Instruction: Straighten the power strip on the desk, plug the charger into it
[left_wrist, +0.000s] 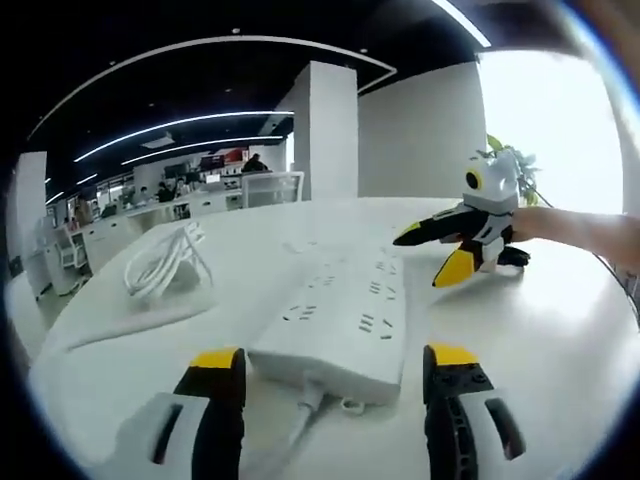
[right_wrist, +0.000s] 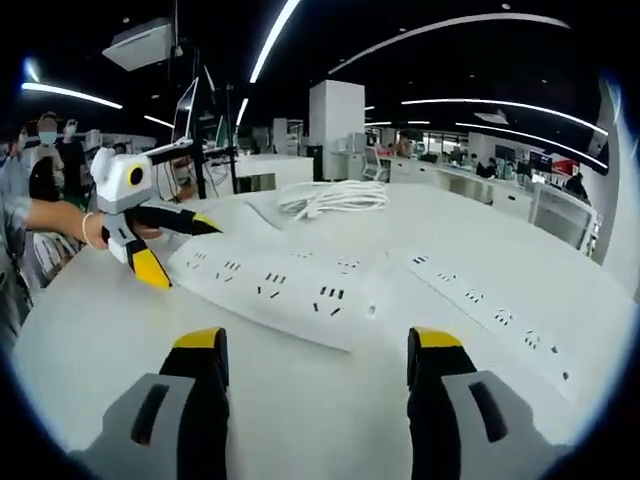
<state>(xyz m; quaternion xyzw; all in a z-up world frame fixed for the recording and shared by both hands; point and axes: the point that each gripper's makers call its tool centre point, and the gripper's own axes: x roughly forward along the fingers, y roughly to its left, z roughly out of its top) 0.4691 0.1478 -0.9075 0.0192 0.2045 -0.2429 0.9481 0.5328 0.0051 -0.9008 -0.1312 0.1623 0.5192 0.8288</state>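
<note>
A white power strip (left_wrist: 340, 310) lies on the round white desk (left_wrist: 560, 330), its cord leaving the near end between my left gripper's (left_wrist: 337, 375) open jaws, which hold nothing. My right gripper (left_wrist: 422, 260) comes in from the right, open, its tips at the strip's far right corner. In the right gripper view the same strip (right_wrist: 280, 285) lies slanted just beyond my open right gripper (right_wrist: 318, 350). The left gripper (right_wrist: 188, 255) hovers open at its left end. A coiled white charger cable (left_wrist: 160, 262) (right_wrist: 335, 197) rests farther back; its plug is hard to make out.
A second white power strip (right_wrist: 480, 300) lies to the right on the desk. A person's hand (left_wrist: 575, 225) (right_wrist: 60, 220) holds each far gripper. A plant (left_wrist: 512, 155), a white pillar (left_wrist: 330, 130), a monitor stand (right_wrist: 190, 120) and office desks stand beyond.
</note>
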